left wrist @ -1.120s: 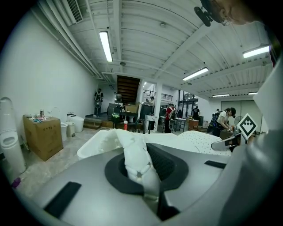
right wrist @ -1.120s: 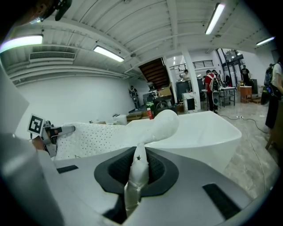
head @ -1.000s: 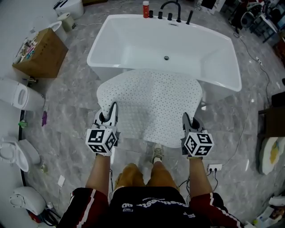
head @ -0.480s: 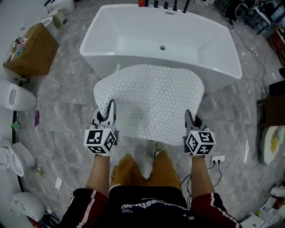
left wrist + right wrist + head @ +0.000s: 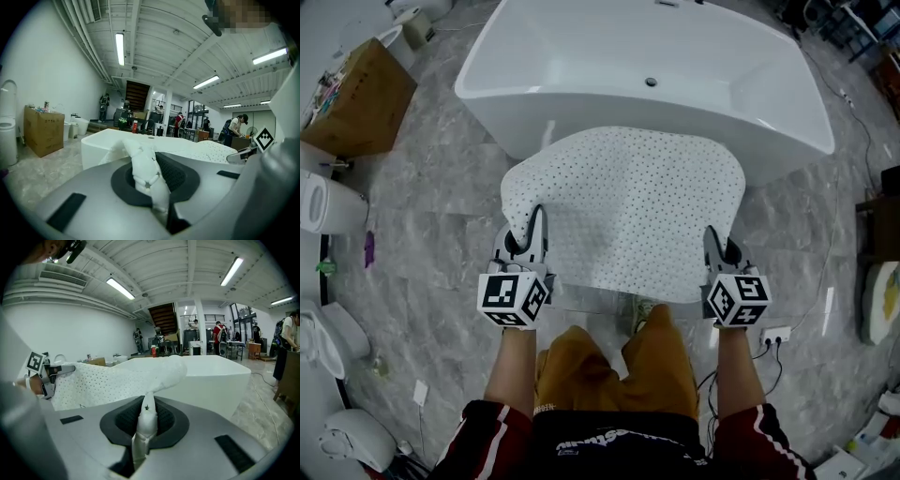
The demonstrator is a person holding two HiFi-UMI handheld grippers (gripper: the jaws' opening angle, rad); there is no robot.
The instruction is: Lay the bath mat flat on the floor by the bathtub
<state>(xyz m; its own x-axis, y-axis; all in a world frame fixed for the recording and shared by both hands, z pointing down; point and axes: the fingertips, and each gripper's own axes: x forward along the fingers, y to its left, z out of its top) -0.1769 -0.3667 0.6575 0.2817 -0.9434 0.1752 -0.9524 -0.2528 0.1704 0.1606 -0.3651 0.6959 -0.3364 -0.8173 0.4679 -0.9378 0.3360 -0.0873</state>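
Observation:
The white dotted bath mat (image 5: 628, 202) hangs spread out between my two grippers, above the grey marble floor (image 5: 431, 225) in front of the white bathtub (image 5: 581, 56). My left gripper (image 5: 528, 232) is shut on the mat's near left corner (image 5: 145, 176). My right gripper (image 5: 718, 246) is shut on the near right corner (image 5: 146, 420). The mat's far edge droops toward the tub's near rim. In the right gripper view the mat (image 5: 108, 380) stretches left to the other gripper (image 5: 47, 373).
A cardboard box (image 5: 356, 98) stands at the left, with white toilets (image 5: 323, 202) along the left edge. A power strip (image 5: 773, 335) and cables lie on the floor at the right. The person's legs and a shoe (image 5: 639, 314) are under the mat's near edge.
The view has moved closer to the tub, and both grippers with the mat have come a little nearer to it. The grip on both corners is unchanged.

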